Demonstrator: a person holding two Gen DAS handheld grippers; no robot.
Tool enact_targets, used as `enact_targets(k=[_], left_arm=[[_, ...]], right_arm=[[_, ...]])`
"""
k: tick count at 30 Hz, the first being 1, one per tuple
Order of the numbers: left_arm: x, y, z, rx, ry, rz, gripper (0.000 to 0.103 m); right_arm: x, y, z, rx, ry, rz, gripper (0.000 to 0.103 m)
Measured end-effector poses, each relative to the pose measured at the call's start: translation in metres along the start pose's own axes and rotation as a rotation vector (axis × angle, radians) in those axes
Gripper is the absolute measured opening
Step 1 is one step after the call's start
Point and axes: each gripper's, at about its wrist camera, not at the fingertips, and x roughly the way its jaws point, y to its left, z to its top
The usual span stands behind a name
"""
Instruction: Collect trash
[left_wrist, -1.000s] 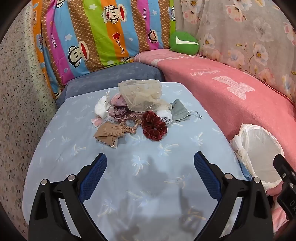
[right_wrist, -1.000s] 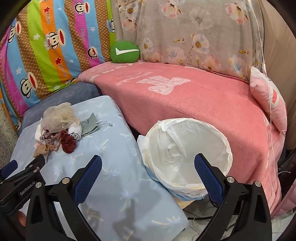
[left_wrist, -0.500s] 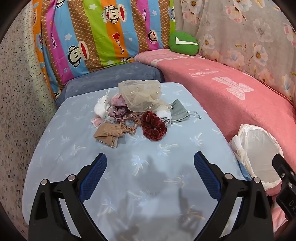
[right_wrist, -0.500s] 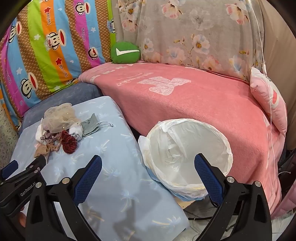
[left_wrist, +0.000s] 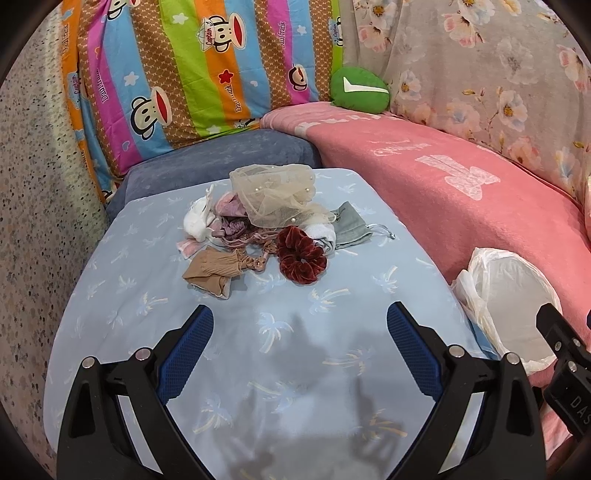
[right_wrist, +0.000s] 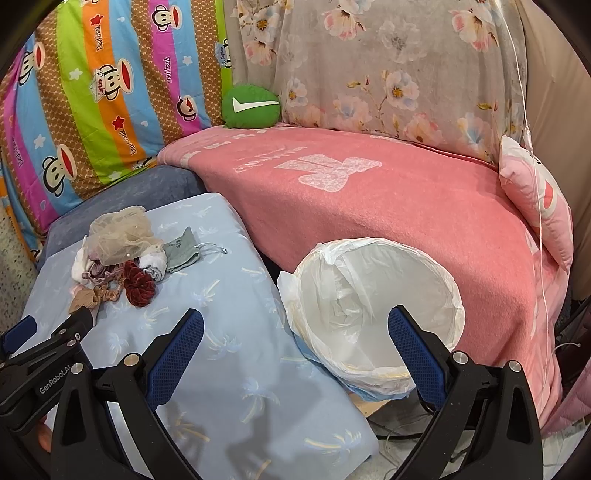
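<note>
Hardly anything has shifted over the last second: the heap of trash (left_wrist: 258, 229) lies just as it did, toward the far edge of the light blue cushion (left_wrist: 258, 350), with nothing taken from it yet. Nearest me in that heap sits the dark red scrunchie (left_wrist: 301, 254), with the tan folded cloth (left_wrist: 210, 271) to its left, the beige netting (left_wrist: 277, 197) piled on top behind, and the grey-green drawstring pouch (left_wrist: 351, 227) on the side toward the cushion's right edge. The white-lined bin (right_wrist: 376, 306) stands off the cushion's right edge, against the pink blanket (right_wrist: 369, 192), and looks empty as far as I can see into it.

My left tongs (left_wrist: 299, 343) are spread wide and hold nothing, hovering over the near half of the cushion, well short of the heap; compared with a moment back the view has barely crept, so I read this as a pause or a very slow approach. My right tongs (right_wrist: 295, 343) are likewise wide and empty, poised between the cushion's right edge and the bin's rim, as before.

For the task, that means collecting has not properly begun. I judge the scrunchie the easiest first grab: it is closest, plump, and lies slightly apart from the tangle, though a cord beside it might drag along.
</note>
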Motion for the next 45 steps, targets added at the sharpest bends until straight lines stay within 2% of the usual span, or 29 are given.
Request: enact_targets(k=[45], left_arm=[[-0.011,-0.002,0.006,0.015,-0.021,-0.02,0.091]], right_arm=[[-0.011,-0.004,-0.001,-0.02,-0.053,-0.019,0.097]])
